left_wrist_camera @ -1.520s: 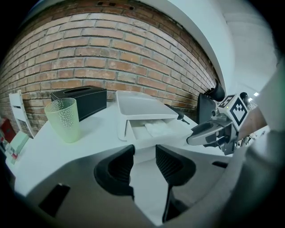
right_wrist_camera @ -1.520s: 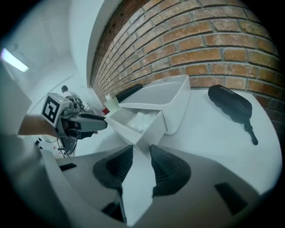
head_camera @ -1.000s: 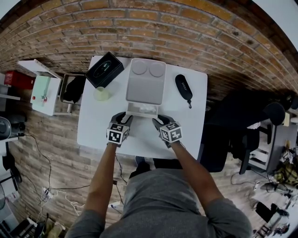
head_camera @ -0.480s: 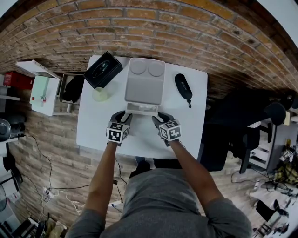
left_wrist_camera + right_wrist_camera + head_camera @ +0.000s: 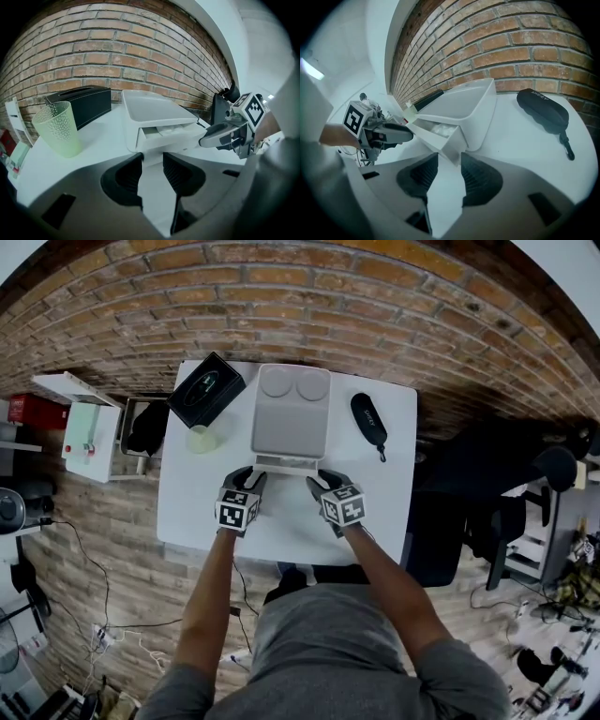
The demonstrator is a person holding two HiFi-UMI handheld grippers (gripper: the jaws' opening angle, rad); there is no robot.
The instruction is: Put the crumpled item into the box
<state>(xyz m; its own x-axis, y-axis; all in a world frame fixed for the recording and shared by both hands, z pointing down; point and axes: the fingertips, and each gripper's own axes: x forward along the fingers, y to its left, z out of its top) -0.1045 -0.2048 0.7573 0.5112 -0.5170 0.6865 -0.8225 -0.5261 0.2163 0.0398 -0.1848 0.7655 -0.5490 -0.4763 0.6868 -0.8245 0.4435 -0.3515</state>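
Note:
A pale grey box point(image 5: 291, 413) stands on the white table point(image 5: 375, 493), its front drawer point(image 5: 286, 462) a little way out. In the left gripper view the white crumpled item point(image 5: 171, 131) lies inside the drawer point(image 5: 168, 136); the right gripper view also shows the crumpled item point(image 5: 440, 129). My left gripper point(image 5: 251, 474) is at the drawer's left front corner, its jaws point(image 5: 152, 166) apart with nothing gripped. At the right front corner my right gripper point(image 5: 319, 479) is open too, and the drawer's corner point(image 5: 454, 152) pokes between its tips point(image 5: 450, 168).
A black box point(image 5: 206, 390) and a green dotted cup point(image 5: 201, 439) stand left of the grey box. A black case point(image 5: 368, 418) with a cord lies to its right. Beyond the table are a brick wall, a brick-pattern floor, shelves and chairs.
The drawer has slid further into the box, so less of the crumpled item shows from above. Both grippers stay at the drawer's front corners.

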